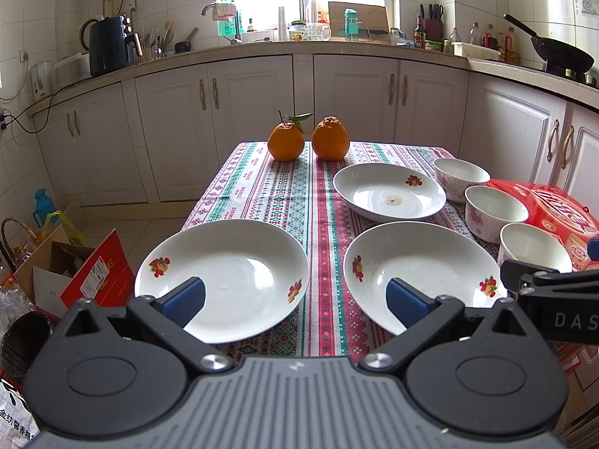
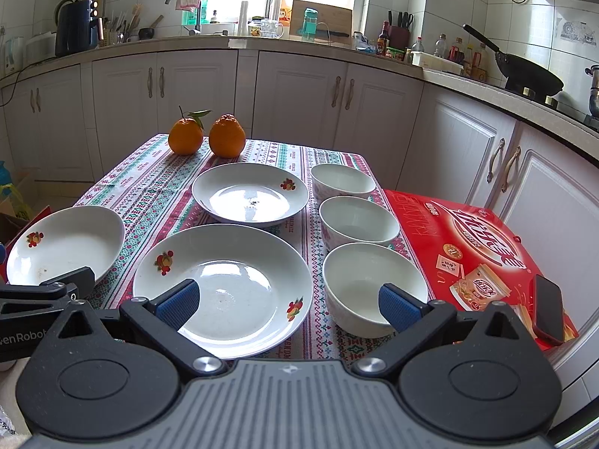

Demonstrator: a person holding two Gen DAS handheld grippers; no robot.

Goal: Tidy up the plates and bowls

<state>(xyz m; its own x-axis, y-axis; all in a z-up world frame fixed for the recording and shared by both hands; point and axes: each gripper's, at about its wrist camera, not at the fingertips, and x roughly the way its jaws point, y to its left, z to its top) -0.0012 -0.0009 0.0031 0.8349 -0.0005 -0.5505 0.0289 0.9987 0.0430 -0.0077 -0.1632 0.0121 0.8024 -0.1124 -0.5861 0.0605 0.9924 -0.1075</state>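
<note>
Both grippers, left gripper (image 1: 295, 299) and right gripper (image 2: 288, 303), are spread, empty. Plates (image 2: 224, 288) beside the oranges (image 2: 226, 142) are glazed, slick, breakable. You pinch the rim.

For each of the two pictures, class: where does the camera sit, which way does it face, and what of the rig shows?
Left wrist: on the left gripper, open, looking across the table at the near plates; the right gripper edges in.
Right wrist: on the right gripper, open, facing the middle plate and bowls; the left gripper edges in.
Shared: oranges, far plate, red box.
</note>
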